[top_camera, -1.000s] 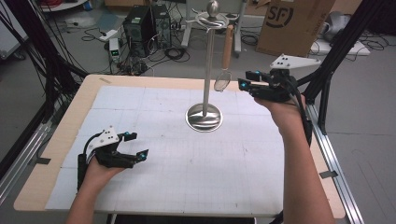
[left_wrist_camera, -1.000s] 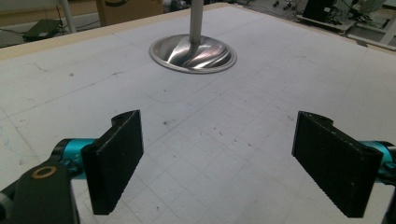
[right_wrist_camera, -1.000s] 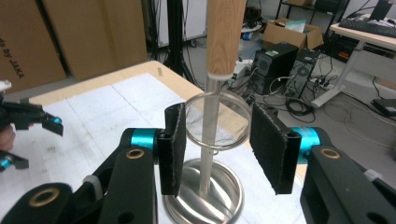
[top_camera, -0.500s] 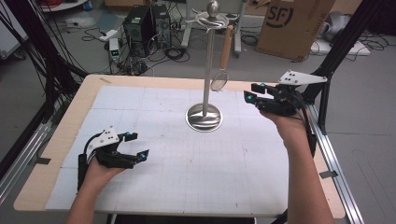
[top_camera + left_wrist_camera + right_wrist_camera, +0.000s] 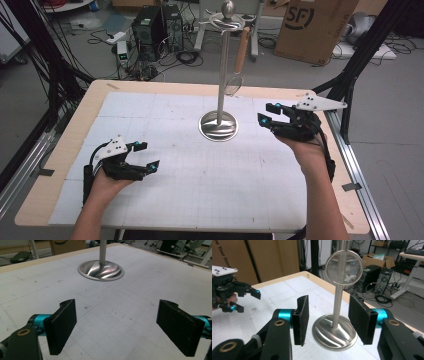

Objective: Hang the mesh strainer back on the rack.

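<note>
The high view looked down toward 12 o'clock over the white gridded tabletop [image 5: 200, 190]; both gripper views sat low, sharing the round steel stand base [image 5: 101, 270].

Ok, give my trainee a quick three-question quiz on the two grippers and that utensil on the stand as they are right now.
1. True or false: the wooden-handled utensil lies flat on the table.
2. The left gripper is: A) shut on the stand; B) open, low over the table; C) raised above the stand's top.
3. What does the right gripper hold?

Key
1. False: it hangs from the top of the stand.
2. B.
3. Nothing: its jaws have just been opening, nothing is between them, and it is to the right of the stand, apart from it.
</note>
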